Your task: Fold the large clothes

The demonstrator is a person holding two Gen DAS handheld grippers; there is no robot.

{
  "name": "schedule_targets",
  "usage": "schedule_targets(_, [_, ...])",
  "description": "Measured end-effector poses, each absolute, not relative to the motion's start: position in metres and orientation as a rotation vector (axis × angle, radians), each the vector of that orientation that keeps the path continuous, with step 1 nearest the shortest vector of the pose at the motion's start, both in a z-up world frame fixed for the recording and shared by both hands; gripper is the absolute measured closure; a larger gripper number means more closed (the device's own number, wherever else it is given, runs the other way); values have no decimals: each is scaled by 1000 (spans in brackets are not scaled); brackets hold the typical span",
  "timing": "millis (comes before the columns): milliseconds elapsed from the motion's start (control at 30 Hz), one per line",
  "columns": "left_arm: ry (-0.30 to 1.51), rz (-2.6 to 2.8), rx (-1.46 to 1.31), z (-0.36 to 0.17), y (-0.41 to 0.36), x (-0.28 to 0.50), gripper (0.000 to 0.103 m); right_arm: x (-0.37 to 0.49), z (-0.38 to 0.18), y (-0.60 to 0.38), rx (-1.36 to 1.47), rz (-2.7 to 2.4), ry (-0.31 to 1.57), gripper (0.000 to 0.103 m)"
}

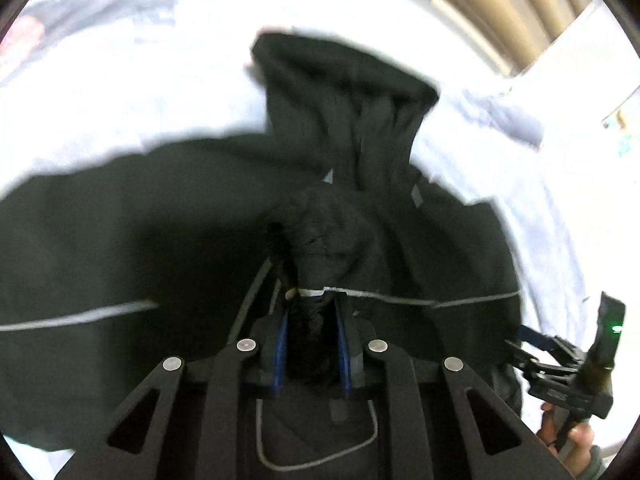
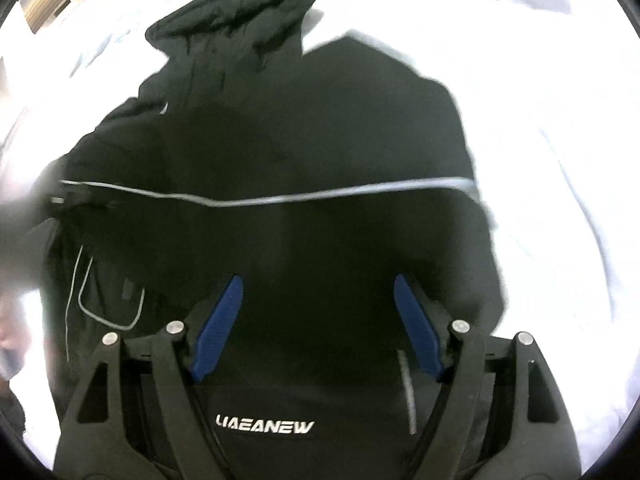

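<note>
- One black jacket (image 1: pixel 120 240) lies spread on a white bed sheet (image 1: pixel 140 92); dark matte fabric, much of it blurred in both views.
- Thin grey piping (image 2: pixel 340 194) runs across the body as one long line in the right wrist view; in the left wrist view it shows as two stretches, one either side of the gripper.
- Hood (image 2: pixel 236 24), or a high collar, I cannot tell which, lies at the far end of the garment, rumpled, its opening edge rolled.
- White lettering "LIAEANEW" (image 2: pixel 264 427) sits on the fabric close under the right gripper.
- A looped grey outline (image 2: pixel 112 300), pocket-like, shows on the left part of the jacket in the right wrist view.
- Left gripper (image 1: pixel 312 320): jaws drawn close together, clamped on a bunched fold of the jacket; the cloth rises between the two blue pads (image 1: pixel 280 344).
- Right gripper (image 2: pixel 318 320): jaws wide apart above the jacket, nothing between them; two blue pads visible.
- In the left wrist view the right gripper appears at the lower right edge, with a small green light (image 1: pixel 617 328) lit and a hand (image 1: pixel 572 444) on its handle.
- A second, paler garment (image 1: pixel 100 8) lies on the sheet far beyond the jacket, blurred.
</note>
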State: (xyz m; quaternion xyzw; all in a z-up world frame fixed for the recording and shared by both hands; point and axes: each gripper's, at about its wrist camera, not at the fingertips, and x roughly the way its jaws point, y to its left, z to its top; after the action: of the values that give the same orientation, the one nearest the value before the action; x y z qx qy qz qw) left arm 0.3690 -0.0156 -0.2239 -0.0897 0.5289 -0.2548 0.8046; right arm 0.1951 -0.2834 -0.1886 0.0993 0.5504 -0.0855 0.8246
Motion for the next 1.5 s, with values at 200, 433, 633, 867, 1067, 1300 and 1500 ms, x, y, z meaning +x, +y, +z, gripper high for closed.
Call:
schedule_targets(200, [1295,-447,-158,-261,29,389,82,228,-210,-295,228,-222,1168,27])
schedule_targets(433, [1330,-393,-161,-301,39,389,78,257,-279,-301,226,-263,1315,16])
schedule_targets(633, [1224,-360,-154,-253,53,366,71,250,-262,-295,198,-255,1314,19])
schedule_targets(867, [1079,-321,-123,-195,45,331,51,221,-230,-248,183,-151,1244,19])
schedule_targets(1067, [1223,-317,-55,-268,-9,348,51,220,-270,-228,138,-156,1339,20])
schedule_targets(1300, [1243,-282,8,-283,-16,351,51,233,-285,-231,171,-152,1379,17])
schedule_targets(1500, [1178,-269,-106,-236,41,326,51,229,-285,-227,164,-163,1388,17])
